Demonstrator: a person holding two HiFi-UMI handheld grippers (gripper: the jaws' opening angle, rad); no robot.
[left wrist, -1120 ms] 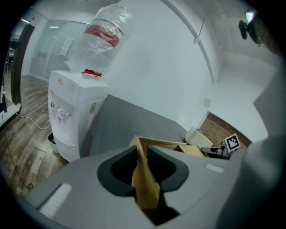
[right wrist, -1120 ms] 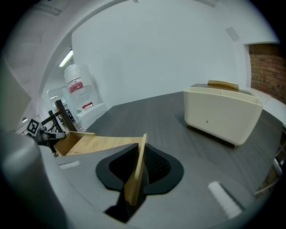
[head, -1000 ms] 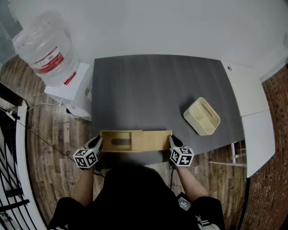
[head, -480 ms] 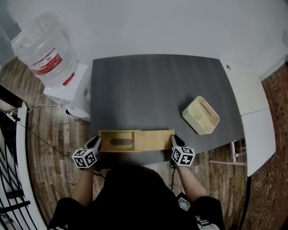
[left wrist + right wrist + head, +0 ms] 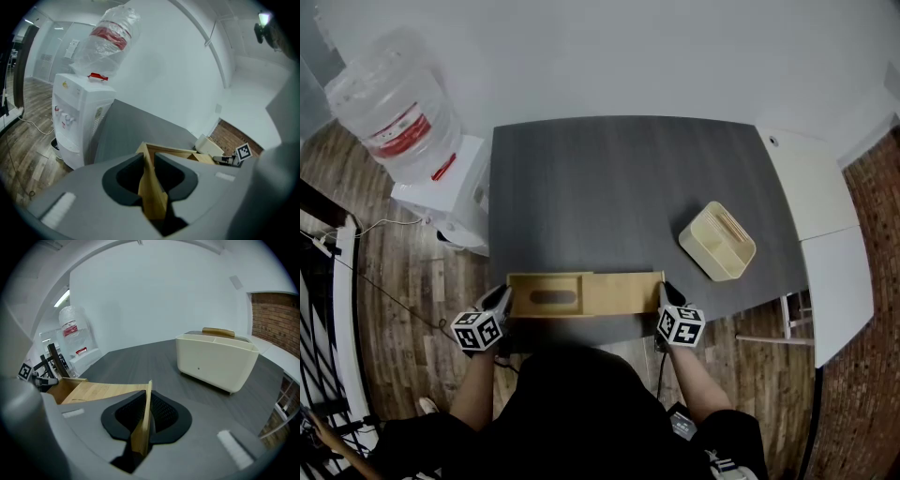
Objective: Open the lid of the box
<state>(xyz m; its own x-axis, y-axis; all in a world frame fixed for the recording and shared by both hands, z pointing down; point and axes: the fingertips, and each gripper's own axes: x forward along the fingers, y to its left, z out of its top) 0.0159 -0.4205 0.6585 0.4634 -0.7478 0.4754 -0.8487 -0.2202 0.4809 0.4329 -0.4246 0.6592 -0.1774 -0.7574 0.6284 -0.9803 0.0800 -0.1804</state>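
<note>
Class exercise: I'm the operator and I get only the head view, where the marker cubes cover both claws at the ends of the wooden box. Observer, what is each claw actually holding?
Observer: The left gripper view shows the left claw closed on the upright end wall of the box.
Operator: And the right one?
Observer: The right claw is closed on the thin end edge of the lid, not on the box itself.
Operator: Is the box open at all?
Observer: Yes. In the right gripper view its hollow inside shows uncovered at the far end, past the lid.
</note>
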